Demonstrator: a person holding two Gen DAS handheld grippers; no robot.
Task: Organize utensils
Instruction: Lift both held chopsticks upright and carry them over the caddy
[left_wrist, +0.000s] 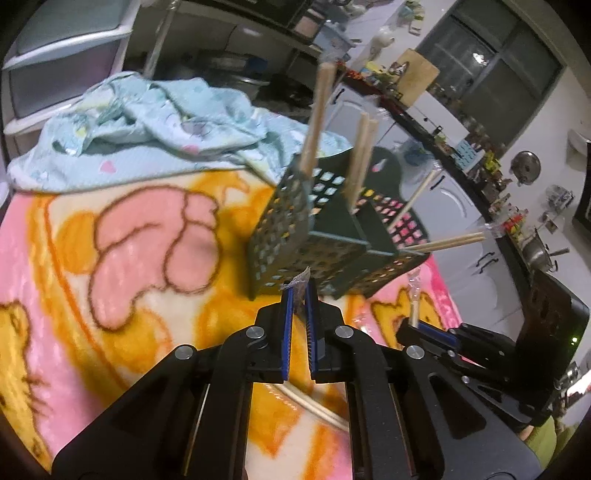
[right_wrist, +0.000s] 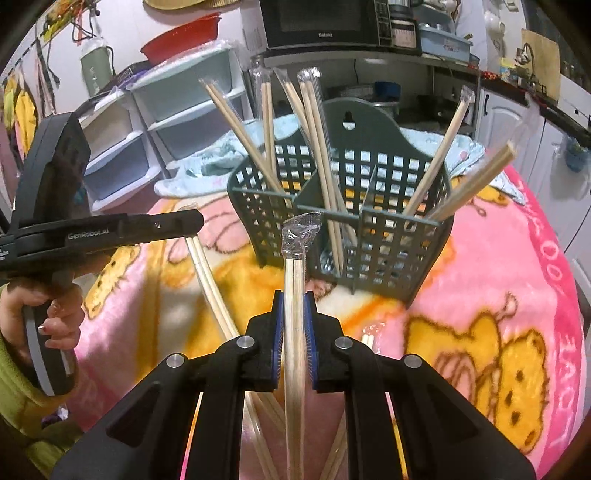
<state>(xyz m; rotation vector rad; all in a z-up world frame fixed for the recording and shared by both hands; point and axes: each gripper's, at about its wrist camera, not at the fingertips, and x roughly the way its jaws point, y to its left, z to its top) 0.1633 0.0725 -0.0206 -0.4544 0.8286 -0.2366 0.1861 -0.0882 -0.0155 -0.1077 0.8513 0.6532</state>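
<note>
Right wrist view: the right gripper has its fingers pinching a wrapped pair of chopsticks at lower centre, the sticks standing upright between the blue pads with the crinkled clear wrapper end above. Left wrist view: the left gripper has its fingers pressed nearly together on a clear wrapper tip; the sticks themselves are hidden there. Only the right view shows them, a pale pair hanging below the left gripper's fingers at centre left, and the hand on its handle. The green lattice holder stands on the pink and yellow blanket, upper centre, divided into compartments, with wrapped chopsticks leaning outward.
</note>
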